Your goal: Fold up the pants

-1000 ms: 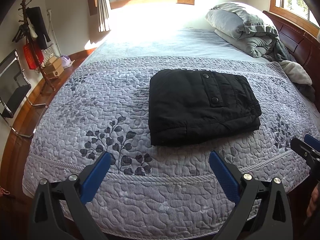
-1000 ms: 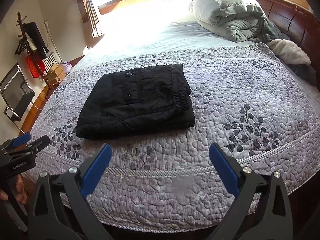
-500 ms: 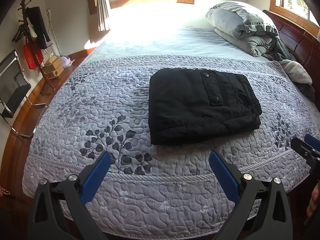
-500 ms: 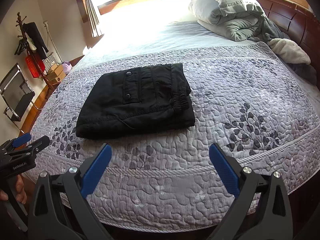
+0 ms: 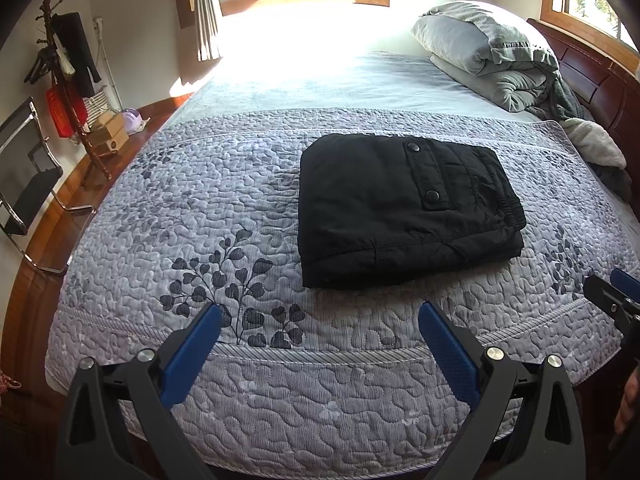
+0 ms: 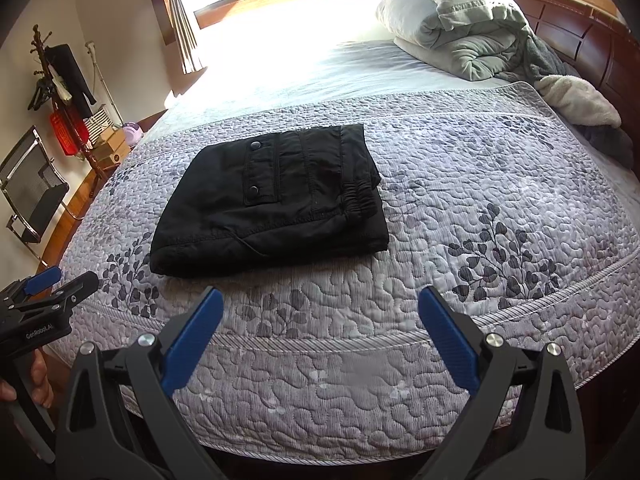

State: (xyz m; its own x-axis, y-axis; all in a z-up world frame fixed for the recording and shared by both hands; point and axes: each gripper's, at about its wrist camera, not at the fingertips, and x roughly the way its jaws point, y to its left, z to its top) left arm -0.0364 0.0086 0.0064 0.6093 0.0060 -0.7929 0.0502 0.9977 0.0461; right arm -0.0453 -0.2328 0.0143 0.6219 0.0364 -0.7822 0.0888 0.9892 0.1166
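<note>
The black pants (image 5: pixel 404 208) lie folded into a compact rectangle on the grey quilted bedspread (image 5: pixel 200 208), snap pocket facing up. They also show in the right wrist view (image 6: pixel 272 204). My left gripper (image 5: pixel 320 316) is open and empty, held back over the near edge of the bed. My right gripper (image 6: pixel 320 300) is open and empty, also back over the near edge. Each gripper shows at the side of the other's view: the right one (image 5: pixel 612 300), the left one (image 6: pixel 48 292).
A rolled grey duvet (image 5: pixel 484 52) and a pale blanket (image 5: pixel 592 144) lie at the head by the wooden headboard (image 5: pixel 600 76). A coat stand (image 5: pixel 68 80), boxes (image 5: pixel 108 132) and a black chair (image 5: pixel 24 184) stand left of the bed.
</note>
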